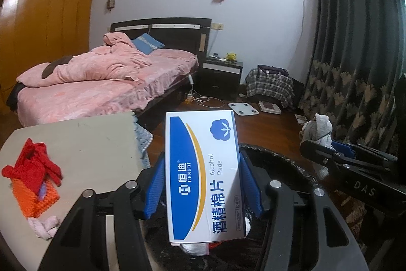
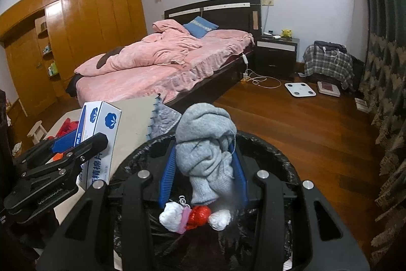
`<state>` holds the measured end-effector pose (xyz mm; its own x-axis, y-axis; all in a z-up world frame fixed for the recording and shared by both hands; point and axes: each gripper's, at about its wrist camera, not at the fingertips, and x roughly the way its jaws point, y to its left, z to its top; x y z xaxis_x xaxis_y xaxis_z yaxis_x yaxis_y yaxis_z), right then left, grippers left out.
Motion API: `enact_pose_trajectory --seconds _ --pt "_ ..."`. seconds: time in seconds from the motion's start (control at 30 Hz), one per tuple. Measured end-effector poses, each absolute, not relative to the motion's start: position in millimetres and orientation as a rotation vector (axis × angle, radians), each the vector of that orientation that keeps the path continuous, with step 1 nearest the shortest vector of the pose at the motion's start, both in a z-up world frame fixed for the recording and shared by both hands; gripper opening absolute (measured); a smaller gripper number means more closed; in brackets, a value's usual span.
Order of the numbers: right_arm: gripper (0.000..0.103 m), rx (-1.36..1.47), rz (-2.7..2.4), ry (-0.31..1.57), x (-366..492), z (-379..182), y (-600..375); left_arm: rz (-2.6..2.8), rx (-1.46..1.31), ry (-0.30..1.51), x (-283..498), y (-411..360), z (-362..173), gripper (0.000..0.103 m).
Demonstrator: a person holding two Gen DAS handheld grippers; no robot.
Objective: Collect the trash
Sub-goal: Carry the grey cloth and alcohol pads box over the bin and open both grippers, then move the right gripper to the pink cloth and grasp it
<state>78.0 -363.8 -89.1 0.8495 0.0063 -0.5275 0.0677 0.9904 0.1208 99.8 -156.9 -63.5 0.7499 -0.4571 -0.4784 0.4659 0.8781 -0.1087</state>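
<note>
Over the black-lined trash bin (image 2: 269, 156), both grippers carry a load. L gripper (image 1: 201, 184) has its blue pads clamped on the sides of an alcohol pads box (image 1: 203, 174), held end-on w/ its lower end just above the bin mouth; grip on the narrow faces looks chosen so the box can drop straight when let go. R gripper (image 2: 203, 174) is closed on a bunched grey sock (image 2: 206, 144), pinched low so the bulk flops above the fingers, over the bin opening.

Bin already holds white wads (image 2: 171, 217) and a red crumpled bit (image 2: 199, 216), w/ room left around them. Box sits nearer the bin's left rim, next to the grey table (image 1: 83, 144), so it prob. needs a bit more inward travel or it may catch the rim; sock looks well inside.

On the table: red cloth (image 1: 33, 166) atop an orange woven box (image 1: 34, 197), pink scrap (image 1: 44, 226) beside it, likely next to collect. Wood floor (image 2: 304, 123) to the right is open, bed (image 2: 165, 67) well apart.
</note>
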Motion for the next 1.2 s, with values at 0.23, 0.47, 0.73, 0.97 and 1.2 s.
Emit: enact_pose_trajectory --seconds 0.23,0.47,0.73,0.97,1.2 --pt "0.065 0.136 -0.067 0.561 77 -98 -372 -0.554 0.019 0.55 107 -168 -70 0.061" --pt "0.092 0.127 -0.118 0.531 74 -96 -374 -0.521 0.011 0.558 109 -158 -74 0.079" --pt "0.098 0.137 -0.084 0.518 76 -91 -359 -0.386 0.004 0.53 111 -108 -67 0.093" --pt "0.098 0.121 -0.004 0.527 89 -90 -321 -0.256 -0.008 0.522 108 -48 -68 0.095" --pt "0.098 0.099 0.103 0.527 110 -90 -262 -0.117 -0.011 0.515 101 17 -74 0.095"
